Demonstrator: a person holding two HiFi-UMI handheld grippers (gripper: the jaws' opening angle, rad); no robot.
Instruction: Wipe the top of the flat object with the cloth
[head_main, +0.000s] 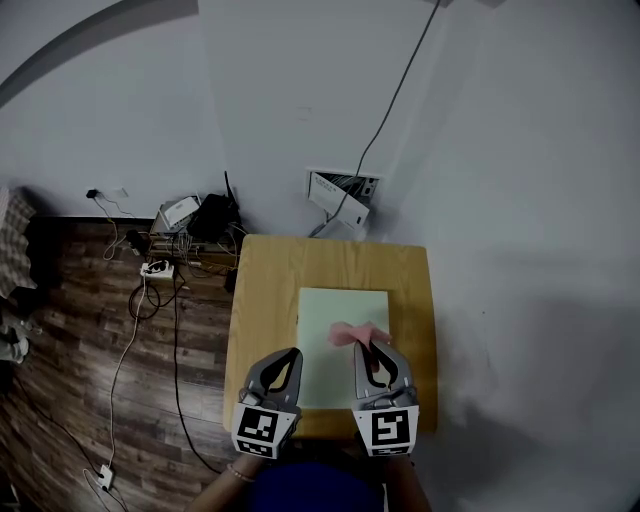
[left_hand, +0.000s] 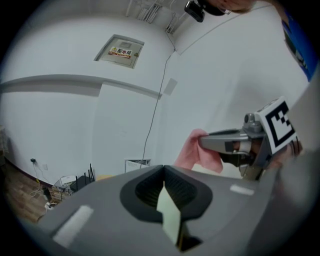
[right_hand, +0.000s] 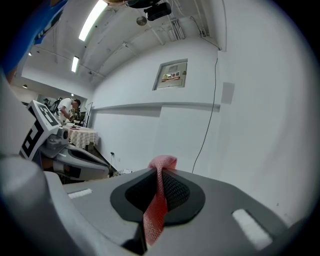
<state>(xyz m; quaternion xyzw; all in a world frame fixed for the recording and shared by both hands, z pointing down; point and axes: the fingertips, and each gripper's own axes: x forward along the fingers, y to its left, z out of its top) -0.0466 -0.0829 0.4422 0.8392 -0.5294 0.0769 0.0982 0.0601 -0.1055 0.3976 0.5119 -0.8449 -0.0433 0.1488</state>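
Note:
A pale green flat object (head_main: 340, 310) lies on a small wooden table (head_main: 262, 290). My right gripper (head_main: 368, 348) hovers over the object's near right part, shut on a pink cloth (head_main: 356, 333) that bunches out past its tips. In the right gripper view the cloth (right_hand: 161, 162) is pinched as a thin fold in the closed jaws of the right gripper (right_hand: 159, 172). My left gripper (head_main: 292, 352) is shut and holds nothing, just off the object's near left edge. In the left gripper view only a sliver of pale green shows below the closed left gripper (left_hand: 163, 172).
Routers, power strips and tangled cables (head_main: 175, 240) lie on the wooden floor left of the table. A white wall box (head_main: 340, 195) sits behind the table, with a cable running up the wall. White wall rises beyond the table's back and right sides.

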